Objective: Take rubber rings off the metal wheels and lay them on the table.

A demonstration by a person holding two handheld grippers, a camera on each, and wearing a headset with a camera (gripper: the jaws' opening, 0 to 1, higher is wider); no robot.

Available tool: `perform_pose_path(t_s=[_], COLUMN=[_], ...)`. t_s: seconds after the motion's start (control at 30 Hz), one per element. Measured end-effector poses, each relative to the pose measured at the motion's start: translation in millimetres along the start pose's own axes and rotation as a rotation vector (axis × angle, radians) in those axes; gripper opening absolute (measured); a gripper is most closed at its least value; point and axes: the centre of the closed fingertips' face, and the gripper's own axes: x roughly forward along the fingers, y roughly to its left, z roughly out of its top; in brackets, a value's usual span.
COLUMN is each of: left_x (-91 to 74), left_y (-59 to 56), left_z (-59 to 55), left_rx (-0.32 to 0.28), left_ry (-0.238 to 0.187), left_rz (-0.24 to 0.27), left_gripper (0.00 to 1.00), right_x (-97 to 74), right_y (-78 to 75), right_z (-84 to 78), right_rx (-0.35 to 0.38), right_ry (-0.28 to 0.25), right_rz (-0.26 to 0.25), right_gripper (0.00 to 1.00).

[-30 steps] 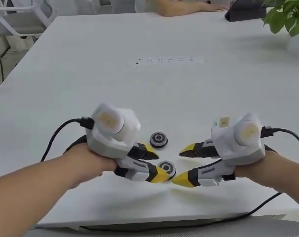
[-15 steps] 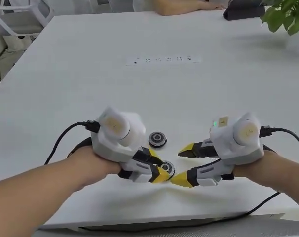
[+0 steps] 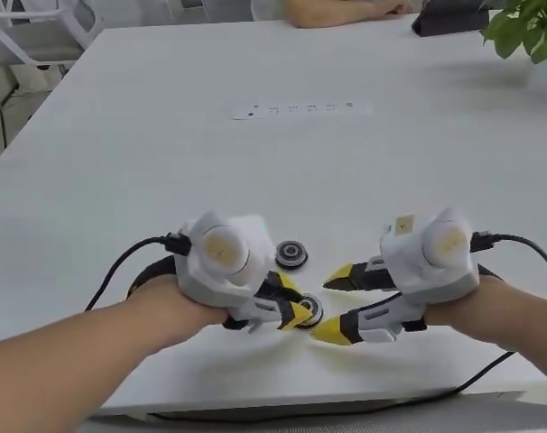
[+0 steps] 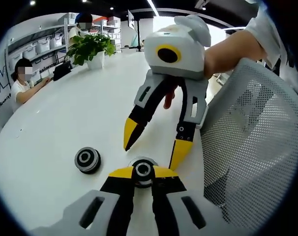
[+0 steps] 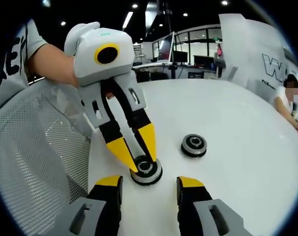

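Evidently pinned for stripping: left gripper [image 4: 141, 175] jaws clenched across the near wheel [image 4: 141, 166], flat on the desk [image 3: 255, 180]; right gripper [image 5: 151, 183] jaws parted just before its rubber ring [image 5: 145, 181]. Right gripper view: left tips straddling the wheel; head view: second wheel [image 3: 292, 254] just beyond, ring on.

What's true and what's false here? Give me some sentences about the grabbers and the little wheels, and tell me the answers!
1. Two wheels lie on the table: a near wheel and a far wheel. True.
2. The left gripper is shut on the near wheel. True.
3. The right gripper holds the far wheel. False: it is open, with its tips by the near wheel; the far wheel lies alone.
4. The two wheels touch. False: they lie apart.
5. The plant stands between the grippers. False: it is at the table's far corner.
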Motion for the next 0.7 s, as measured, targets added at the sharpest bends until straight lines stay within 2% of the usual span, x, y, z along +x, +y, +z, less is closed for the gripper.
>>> perform_pose_path(t_s=[0.53, 0.7], left_x=[0.0, 0.2], left_y=[0.0, 0.0], left_z=[-0.4, -0.7], left_rx=[-0.011, -0.012], left_ry=[-0.010, -0.012], left_rz=[0.026, 0.031], left_gripper=[0.07, 0.07], right_x=[7.6, 6.7], right_y=[0.8, 1.2], right_z=[6.0, 2.8], right_rx=[0.067, 0.076], right_ry=[-0.042, -0.031], right_rz=[0.020, 0.020], right_gripper=[0.33, 0.29])
